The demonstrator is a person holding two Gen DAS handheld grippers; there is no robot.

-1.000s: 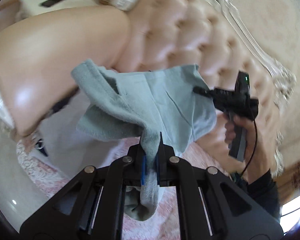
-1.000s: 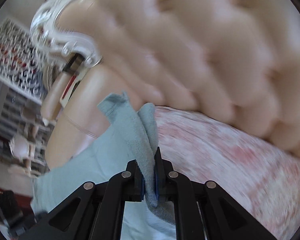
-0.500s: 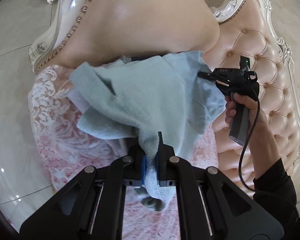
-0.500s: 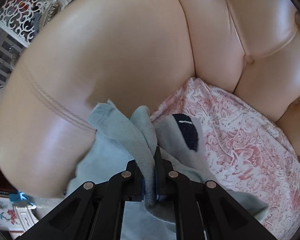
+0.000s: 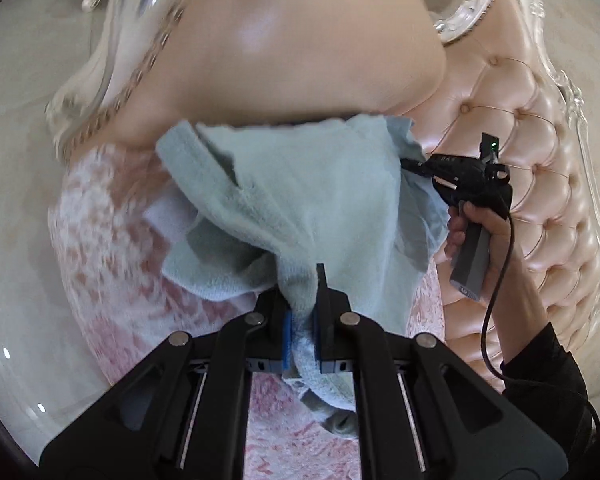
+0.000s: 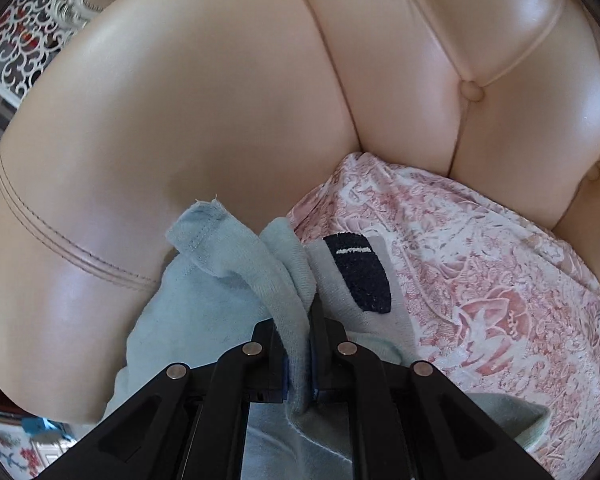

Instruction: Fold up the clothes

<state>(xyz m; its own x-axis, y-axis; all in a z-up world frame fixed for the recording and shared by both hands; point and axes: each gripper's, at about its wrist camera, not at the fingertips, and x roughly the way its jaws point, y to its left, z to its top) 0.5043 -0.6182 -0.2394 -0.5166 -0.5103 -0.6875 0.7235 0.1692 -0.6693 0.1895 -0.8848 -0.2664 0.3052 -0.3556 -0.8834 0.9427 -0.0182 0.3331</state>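
A pale blue-green fleece garment (image 5: 300, 200) hangs spread between both grippers above the pink floral seat cushion (image 5: 112, 248) of a sofa. My left gripper (image 5: 302, 312) is shut on a bunched edge of the garment. My right gripper (image 5: 410, 165) shows at the garment's far right edge, held by a hand, and is shut on it. In the right wrist view the right gripper (image 6: 298, 344) pinches a rolled hem of the garment (image 6: 204, 320), low over the cushion by the armrest. A dark label patch (image 6: 360, 276) shows on the garment.
The padded leather armrest (image 5: 300, 60) rises just behind the garment; it fills the right wrist view (image 6: 160, 120). The tufted backrest (image 5: 532, 168) with a carved white frame stands to the right. Pale tiled floor (image 5: 16, 200) lies to the left of the sofa.
Both grippers have carried the garment down and toward the seat cushion and armrest. The views swung from the backrest to the seat. Both grips stayed shut.
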